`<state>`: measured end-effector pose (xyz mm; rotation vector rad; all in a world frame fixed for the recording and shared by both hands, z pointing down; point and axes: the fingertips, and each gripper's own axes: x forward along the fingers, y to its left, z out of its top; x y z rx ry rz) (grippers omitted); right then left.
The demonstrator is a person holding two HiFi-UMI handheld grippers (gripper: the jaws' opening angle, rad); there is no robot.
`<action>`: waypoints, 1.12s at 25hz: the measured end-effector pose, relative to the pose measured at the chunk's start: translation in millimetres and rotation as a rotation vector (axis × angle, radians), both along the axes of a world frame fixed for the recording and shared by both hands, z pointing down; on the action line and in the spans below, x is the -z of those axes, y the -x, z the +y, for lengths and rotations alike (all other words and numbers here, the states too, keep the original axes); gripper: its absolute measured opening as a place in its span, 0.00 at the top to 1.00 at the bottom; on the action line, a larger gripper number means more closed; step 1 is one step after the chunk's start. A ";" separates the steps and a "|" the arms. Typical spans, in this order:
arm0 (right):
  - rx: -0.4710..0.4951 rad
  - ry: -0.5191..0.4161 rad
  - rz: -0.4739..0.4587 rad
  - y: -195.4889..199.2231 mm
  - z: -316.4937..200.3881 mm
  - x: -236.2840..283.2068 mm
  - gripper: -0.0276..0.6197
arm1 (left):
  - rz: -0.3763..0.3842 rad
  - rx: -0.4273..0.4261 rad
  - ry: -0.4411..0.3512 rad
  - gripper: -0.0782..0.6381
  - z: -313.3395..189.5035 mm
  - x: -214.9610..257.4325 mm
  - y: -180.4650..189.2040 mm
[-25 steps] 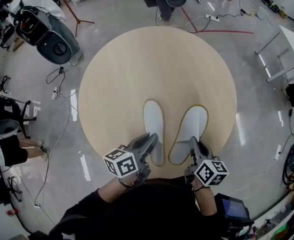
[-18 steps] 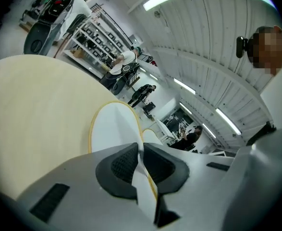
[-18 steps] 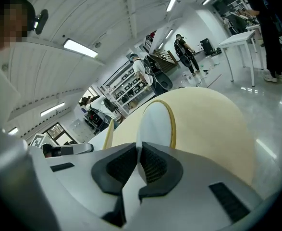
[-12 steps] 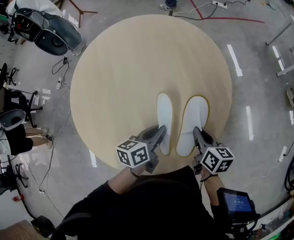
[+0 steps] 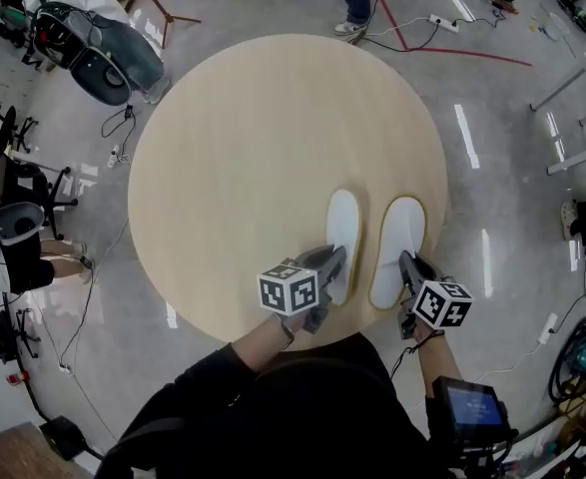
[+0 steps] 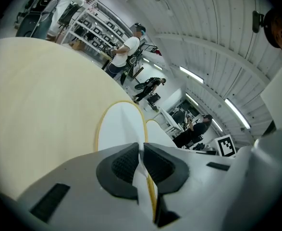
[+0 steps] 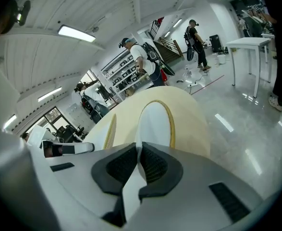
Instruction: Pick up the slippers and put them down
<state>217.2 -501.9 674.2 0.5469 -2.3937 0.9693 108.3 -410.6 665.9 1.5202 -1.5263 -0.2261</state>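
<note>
While angled down, both hand-held grippers clamp the slippers.

Worktop: before you
Left slipper: at its near edge
Right slipper: beside it, on your right

From the person's head: steeply down from well above, taking in the whole round table and the floor around it.

From the left gripper: low and very near, along its own jaws and out across the table top toward the far rim, with the jaws filling the lower frame.

From the right gripper: equally low and close along its jaws, facing over the table edge into the room.

Shared by all three: the left slipper, the right slipper and the table top around them.
</note>
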 end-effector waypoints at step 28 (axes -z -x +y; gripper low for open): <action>0.052 -0.091 0.171 -14.1 -80.1 -61.6 0.88 | -0.085 -0.102 0.142 0.69 -115.0 -67.4 -58.1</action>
